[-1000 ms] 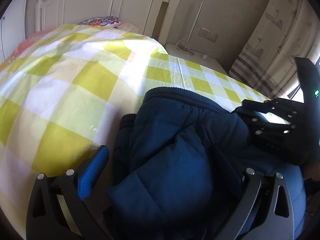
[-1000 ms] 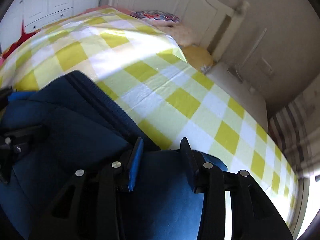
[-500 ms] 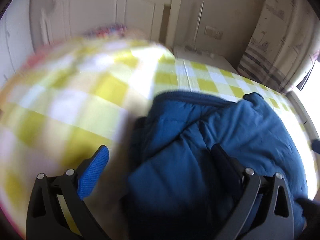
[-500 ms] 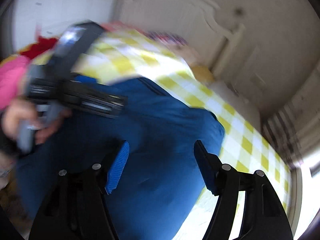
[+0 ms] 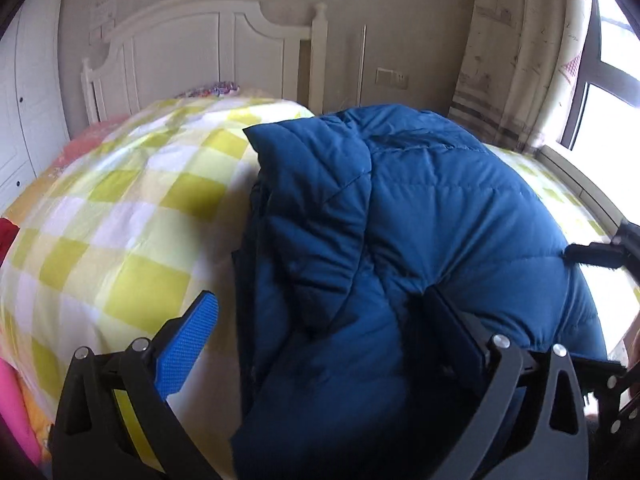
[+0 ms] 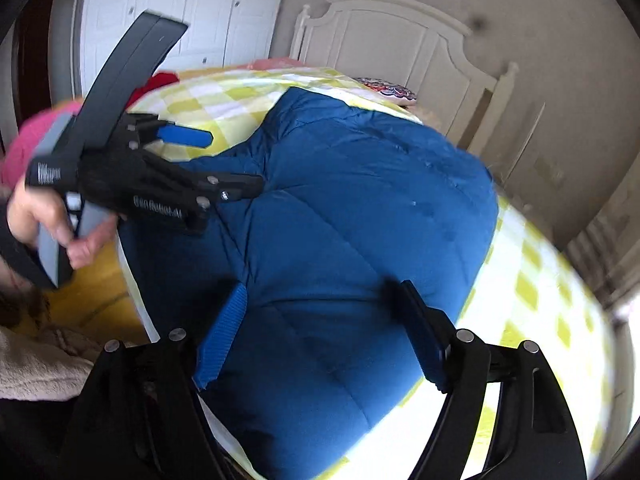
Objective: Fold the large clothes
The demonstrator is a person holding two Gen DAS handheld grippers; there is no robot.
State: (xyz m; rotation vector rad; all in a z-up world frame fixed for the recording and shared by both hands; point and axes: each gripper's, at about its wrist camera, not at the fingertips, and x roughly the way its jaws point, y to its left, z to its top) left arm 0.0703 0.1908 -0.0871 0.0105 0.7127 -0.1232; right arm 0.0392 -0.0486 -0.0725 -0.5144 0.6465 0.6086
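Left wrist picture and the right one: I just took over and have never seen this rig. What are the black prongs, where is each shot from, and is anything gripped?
There is no robot arm. A person carries a two-finger gripper in each hand, and a fisheye camera on each looks forward along its fingers, so the black prongs at the bottom of each picture are that gripper's own fingers.

The left wrist view shows the left gripper. The right wrist view shows the right gripper, and also the left one from the side, with the hand that holds it.

On the bed, a yellow checked cover carries a blue padded jacket, bundled up. Behind stands a white headboard.

Nothing is gripped. Both grippers are open over the jacket. The right one's jaws have just been opening, with jacket fabric showing between the fingers, unpinched.
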